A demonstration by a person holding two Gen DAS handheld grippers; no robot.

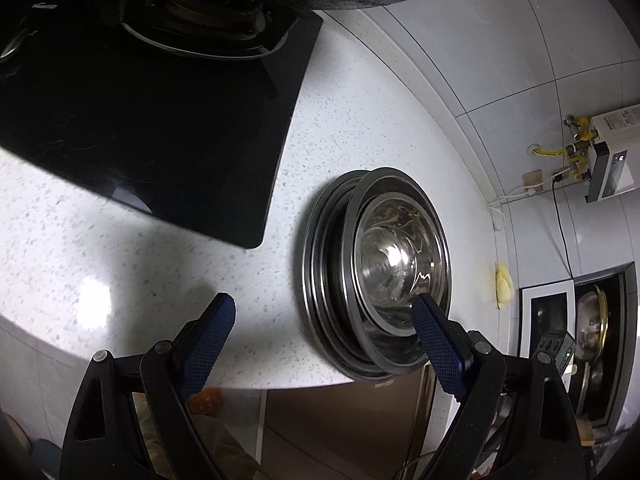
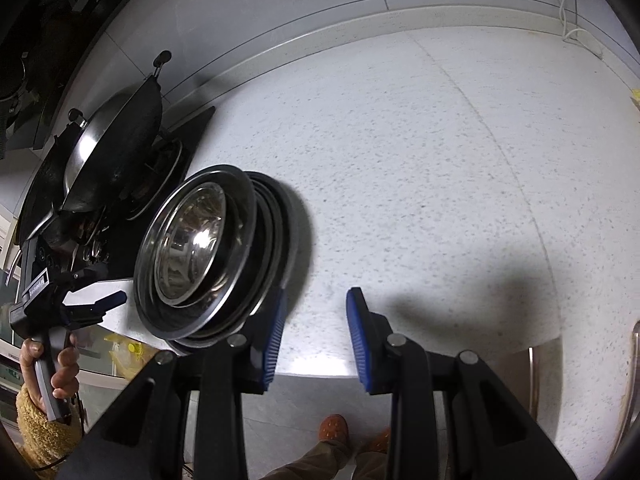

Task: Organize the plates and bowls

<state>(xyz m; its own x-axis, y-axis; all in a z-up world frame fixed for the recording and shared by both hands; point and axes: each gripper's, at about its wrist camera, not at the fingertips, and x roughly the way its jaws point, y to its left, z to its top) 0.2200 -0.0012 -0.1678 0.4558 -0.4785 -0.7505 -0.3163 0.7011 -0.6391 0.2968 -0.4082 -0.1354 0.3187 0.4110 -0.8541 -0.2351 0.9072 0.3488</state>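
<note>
A stack of steel plates (image 1: 320,264) with a steel bowl (image 1: 396,256) nested on top sits near the front edge of the white speckled counter (image 1: 160,264). My left gripper (image 1: 324,312) is open and empty, its right finger over the stack's near rim. In the right wrist view the same stack (image 2: 276,236) and bowl (image 2: 192,236) sit at the left. My right gripper (image 2: 316,320) is open and empty, just right of the stack, with its left finger against the rim. The left gripper also shows there (image 2: 108,304), held in a hand.
A black stove top (image 1: 152,120) lies left of the stack, with a wok and lid (image 2: 116,148) on a burner. A tiled wall (image 2: 280,0) runs behind the counter. A gas heater and pipes (image 1: 600,152) hang at the right. My feet (image 2: 332,428) show below the counter edge.
</note>
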